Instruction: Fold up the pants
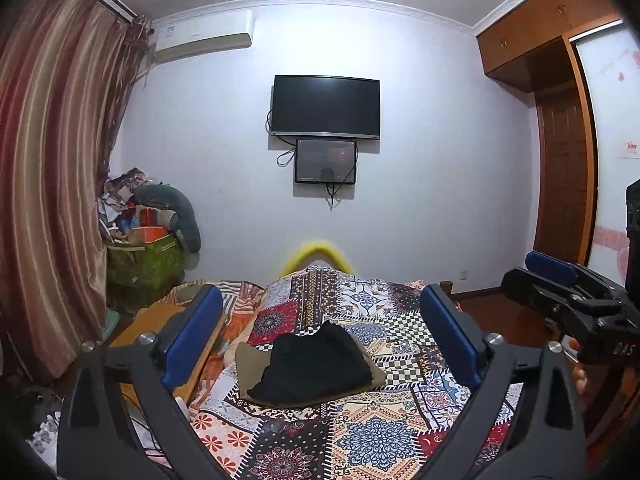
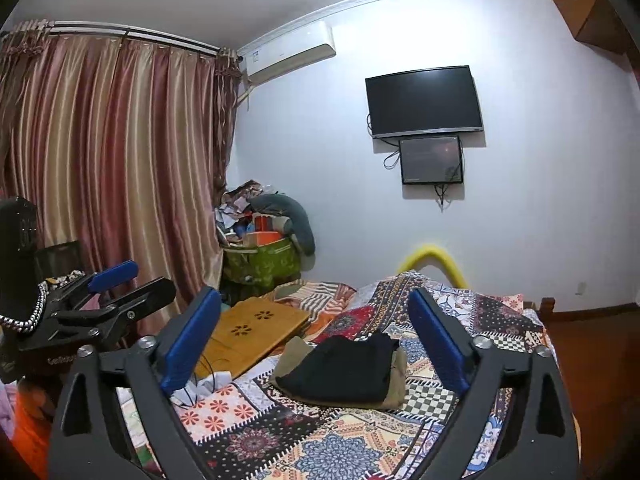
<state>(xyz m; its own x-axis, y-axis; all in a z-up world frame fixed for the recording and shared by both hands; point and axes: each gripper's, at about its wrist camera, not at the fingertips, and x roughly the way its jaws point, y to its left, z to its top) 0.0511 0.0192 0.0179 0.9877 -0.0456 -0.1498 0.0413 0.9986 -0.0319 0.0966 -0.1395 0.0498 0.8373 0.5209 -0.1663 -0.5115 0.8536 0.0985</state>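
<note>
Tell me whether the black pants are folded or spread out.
Folded: the black pants lie as a compact bundle atop a folded khaki garment on the patchwork bedspread, with no legs stretched out.

1. The folded pants are black, lying on an olive-khaki garment.
2. The bedspread is patchwork: red, blue and cream medallions, checks, orange flowers.
3. The curtain has pink, maroon and gold stripes.
4. Each claw has blue pads on black arms.
5. The lap desk is tan wood.
6. The wall is pale lilac-white.
</note>
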